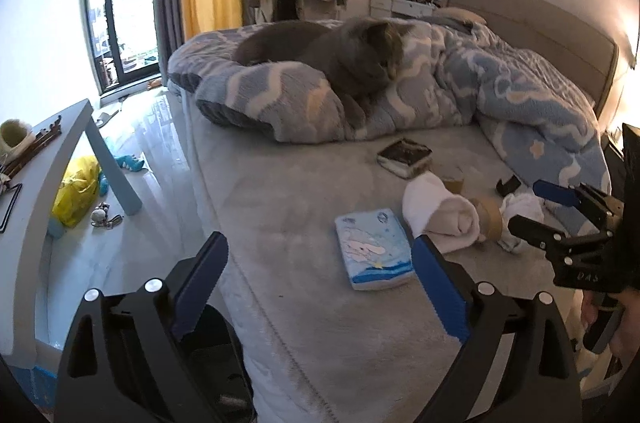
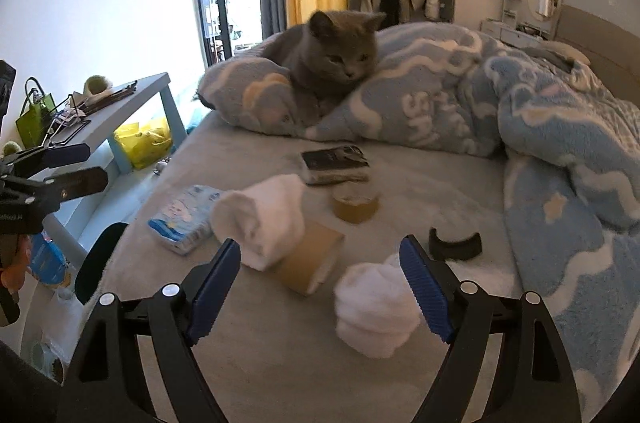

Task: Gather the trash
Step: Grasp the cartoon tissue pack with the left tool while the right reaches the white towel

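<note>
On the grey bed sheet (image 2: 248, 351) lie a brown cardboard tube (image 2: 308, 263), a brown tape roll (image 2: 355, 205), a white rolled cloth (image 2: 264, 219), a white crumpled wad (image 2: 376, 311), a black curved piece (image 2: 454, 243), a blue tissue pack (image 2: 184, 219) and a dark box (image 2: 336, 165). My right gripper (image 2: 324, 289) is open just in front of the tube and the wad. My left gripper (image 1: 320, 283) is open over the bed's near edge, by the tissue pack (image 1: 374, 249). The right gripper (image 1: 532, 207) shows there beside the wad (image 1: 520, 209).
A grey cat (image 2: 332, 59) lies on the blue and white duvet (image 2: 540, 111) behind the items. A pale blue side table (image 1: 60, 159) stands left of the bed with a yellow bag (image 1: 76, 191) and small toys under it. A glass door is behind.
</note>
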Available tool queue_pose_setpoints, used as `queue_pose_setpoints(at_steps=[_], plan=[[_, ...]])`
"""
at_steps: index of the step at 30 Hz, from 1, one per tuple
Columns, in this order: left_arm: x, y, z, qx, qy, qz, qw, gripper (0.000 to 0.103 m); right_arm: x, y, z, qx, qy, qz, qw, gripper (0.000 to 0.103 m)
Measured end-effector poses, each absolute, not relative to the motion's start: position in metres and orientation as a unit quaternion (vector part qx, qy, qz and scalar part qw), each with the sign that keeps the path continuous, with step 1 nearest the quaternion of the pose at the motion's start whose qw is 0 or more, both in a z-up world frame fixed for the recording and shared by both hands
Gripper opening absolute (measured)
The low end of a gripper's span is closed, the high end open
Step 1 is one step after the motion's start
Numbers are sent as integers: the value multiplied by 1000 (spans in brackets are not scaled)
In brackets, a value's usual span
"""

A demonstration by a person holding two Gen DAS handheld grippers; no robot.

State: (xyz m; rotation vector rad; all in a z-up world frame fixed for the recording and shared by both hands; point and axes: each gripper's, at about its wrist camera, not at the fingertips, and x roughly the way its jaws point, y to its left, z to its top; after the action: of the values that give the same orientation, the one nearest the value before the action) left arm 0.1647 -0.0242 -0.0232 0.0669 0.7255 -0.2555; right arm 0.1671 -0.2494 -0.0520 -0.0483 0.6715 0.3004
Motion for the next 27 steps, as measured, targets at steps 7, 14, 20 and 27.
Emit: queue_pose_setpoints(at_steps=[7, 14, 20, 27], plan=[[175, -44, -40, 40, 376, -137, 916, 95, 175, -261, -67, -29, 348, 139, 927, 83], [194, -56, -59, 37, 401, -138, 905, 95, 185, -275, -81, -38, 367, 127, 921, 83], [203, -67, -70, 37, 415, -145, 897, 95, 192, -282, -86, -41, 381, 132, 914, 83], [209, -75, -82, 50, 431, -144, 889, 92, 194, -288, -89, -38, 393, 149, 907, 83]])
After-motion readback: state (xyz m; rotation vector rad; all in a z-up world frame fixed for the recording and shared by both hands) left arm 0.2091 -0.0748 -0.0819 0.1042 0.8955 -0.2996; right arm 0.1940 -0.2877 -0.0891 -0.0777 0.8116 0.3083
